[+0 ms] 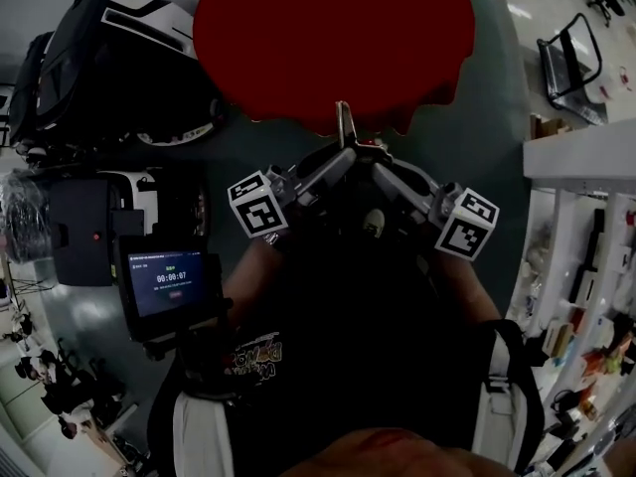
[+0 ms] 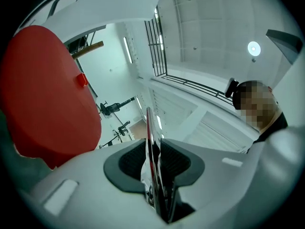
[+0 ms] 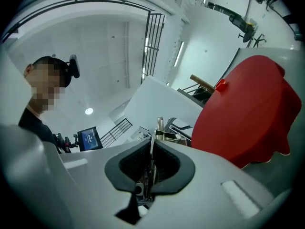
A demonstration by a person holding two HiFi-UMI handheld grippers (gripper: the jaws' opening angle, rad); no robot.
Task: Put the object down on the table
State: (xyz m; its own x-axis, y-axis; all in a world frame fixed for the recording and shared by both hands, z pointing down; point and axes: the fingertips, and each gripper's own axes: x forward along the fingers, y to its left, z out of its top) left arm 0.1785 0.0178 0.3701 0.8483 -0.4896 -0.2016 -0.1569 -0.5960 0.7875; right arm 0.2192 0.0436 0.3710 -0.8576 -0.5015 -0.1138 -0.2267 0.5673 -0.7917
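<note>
Metal strip (image 1: 344,122) pinched by left claw (image 2: 153,156), right claw (image 3: 151,159)

The red surface (image 1: 333,28) lies open just ahead; black cases (image 1: 109,58) crowd its left, white shelves (image 1: 581,182) its right.

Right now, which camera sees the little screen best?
The head view: the screen sits big at its left, and you can read the timer digits. The right gripper view shows it only tiny and far off, beside the person. The left gripper view does not show it at all.
</note>
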